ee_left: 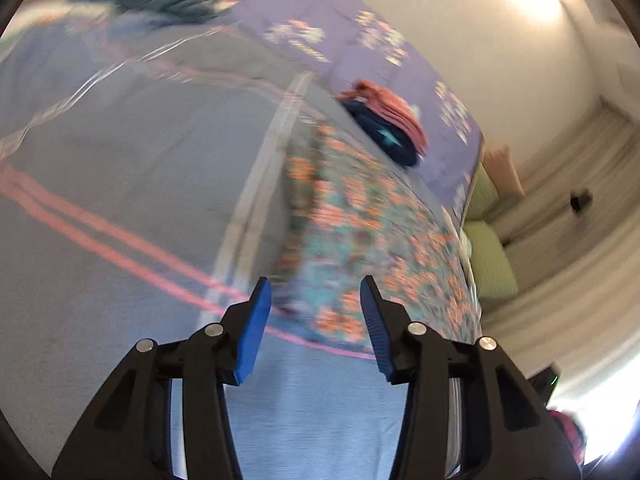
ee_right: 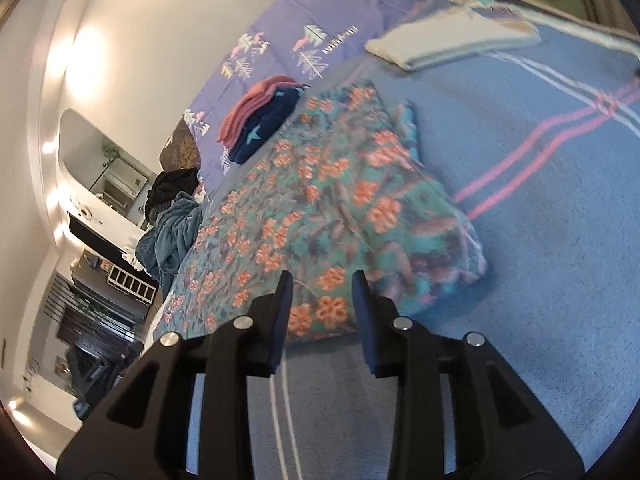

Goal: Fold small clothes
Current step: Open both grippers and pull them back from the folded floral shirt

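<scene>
A teal garment with orange flowers [ee_right: 328,208] lies spread on the blue blanket [ee_right: 540,240]; it also shows in the left wrist view [ee_left: 372,232]. My right gripper [ee_right: 322,286] is open and empty, hovering over the garment's near edge. My left gripper [ee_left: 316,290] is open and empty, above the garment's other edge. A folded stack, pink garment [ee_right: 252,108] on a navy one with a star [ee_right: 264,128], sits beyond on the purple sheet; it also shows in the left wrist view [ee_left: 384,124].
A folded cream cloth [ee_right: 452,42] lies at the blanket's far end. A heap of teal and dark clothes [ee_right: 172,224] sits at the bed's left edge. Green cushions [ee_left: 488,248] stand past the bed. A white wall [ee_left: 500,60] runs alongside.
</scene>
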A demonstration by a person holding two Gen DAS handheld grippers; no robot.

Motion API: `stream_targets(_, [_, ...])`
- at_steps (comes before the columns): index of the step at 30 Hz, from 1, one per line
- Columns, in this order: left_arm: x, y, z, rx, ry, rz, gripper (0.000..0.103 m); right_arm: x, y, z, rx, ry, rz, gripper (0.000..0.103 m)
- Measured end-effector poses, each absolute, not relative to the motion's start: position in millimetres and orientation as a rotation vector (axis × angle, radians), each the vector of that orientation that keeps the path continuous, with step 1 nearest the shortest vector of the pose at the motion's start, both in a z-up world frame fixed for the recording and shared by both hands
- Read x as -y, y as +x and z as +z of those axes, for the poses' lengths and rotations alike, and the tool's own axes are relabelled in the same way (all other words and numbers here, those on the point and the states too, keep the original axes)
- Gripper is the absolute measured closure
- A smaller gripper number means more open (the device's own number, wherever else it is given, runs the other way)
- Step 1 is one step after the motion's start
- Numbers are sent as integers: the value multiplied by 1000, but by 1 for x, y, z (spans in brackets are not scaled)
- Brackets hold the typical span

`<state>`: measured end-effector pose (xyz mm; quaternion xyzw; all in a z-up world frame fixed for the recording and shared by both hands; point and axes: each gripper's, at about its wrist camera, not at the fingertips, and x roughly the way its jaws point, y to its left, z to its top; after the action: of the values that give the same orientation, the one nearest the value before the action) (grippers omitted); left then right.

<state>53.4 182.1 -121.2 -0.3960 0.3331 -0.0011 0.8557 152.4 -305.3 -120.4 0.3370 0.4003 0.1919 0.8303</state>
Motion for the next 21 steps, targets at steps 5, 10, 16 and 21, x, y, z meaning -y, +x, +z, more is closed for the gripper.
stream_targets(5, [-232,16,-149,-644,-1014,-22,56,342,147,-143,-864,889,408,103])
stream_targets(10, [-226,14,-129,-607,-985,-70,56,335,142,-132,-854,856,344,94])
stream_targets(16, [-152,62,-108,-628,-831,-316,53,310,144,-115,-829,796,369,81])
stream_targets(21, [-152,82,-142,-697,-808,-184,60,309,152,-130,-860,788,355,103])
